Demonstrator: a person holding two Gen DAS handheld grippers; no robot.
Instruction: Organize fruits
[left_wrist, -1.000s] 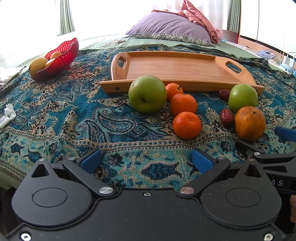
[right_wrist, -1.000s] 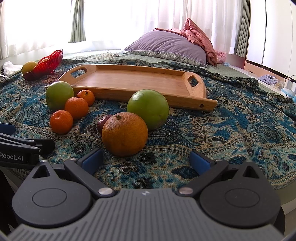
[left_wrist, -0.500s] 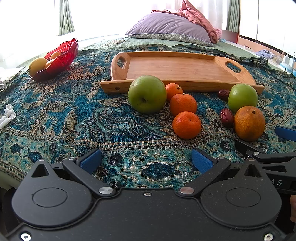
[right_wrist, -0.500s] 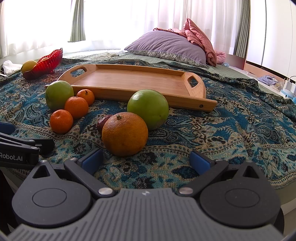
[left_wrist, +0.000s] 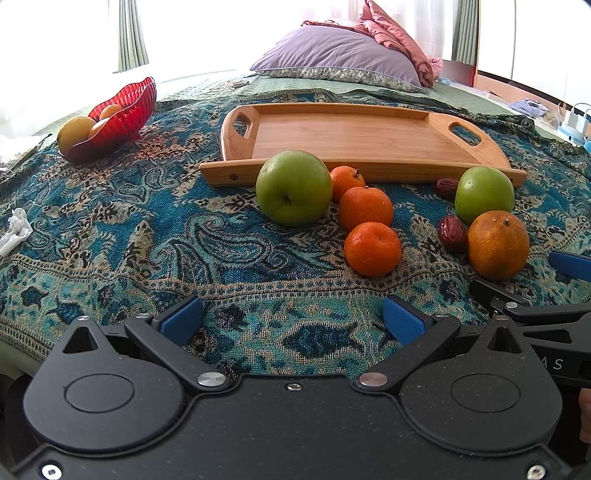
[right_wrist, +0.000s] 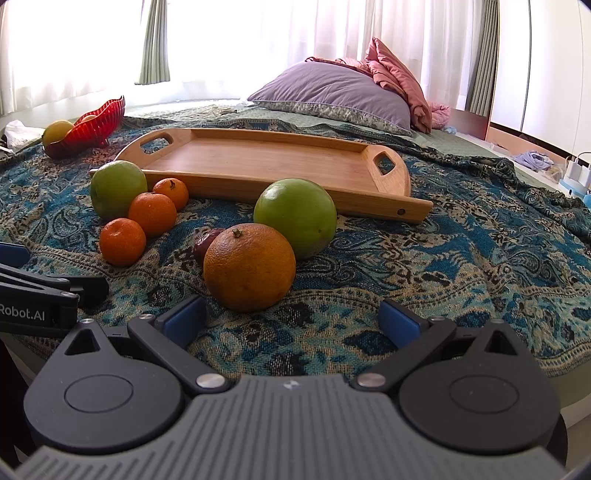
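**Presently: loose fruit, tray unfilled**

Left wrist view: left gripper (left_wrist: 291, 319) spread wide, holding nothing. Large green apple (left_wrist: 294, 187) at 12 o'clock, stem hollow facing the camera; three small orange mandarins (left_wrist: 372, 249) at 1 o'clock, before the oblong bamboo tray (left_wrist: 476, 149), long axis 9-to-3.

Right wrist view: right gripper (right_wrist: 291, 319) likewise spread, empty. Round dimpled orange (right_wrist: 249, 267) at 12 o'clock, stem up; probably firm, rollable. Grasp across its widest girth.

I see a bed under a teal paisley blanket (left_wrist: 110, 229); on it lie a wooden tray (left_wrist: 354, 136), red bowl (left_wrist: 122, 118), two green apples (left_wrist: 293, 188), three mandarins (left_wrist: 372, 249), an orange (left_wrist: 498, 244), dates (left_wrist: 452, 232), crumpled tissue (left_wrist: 15, 230).
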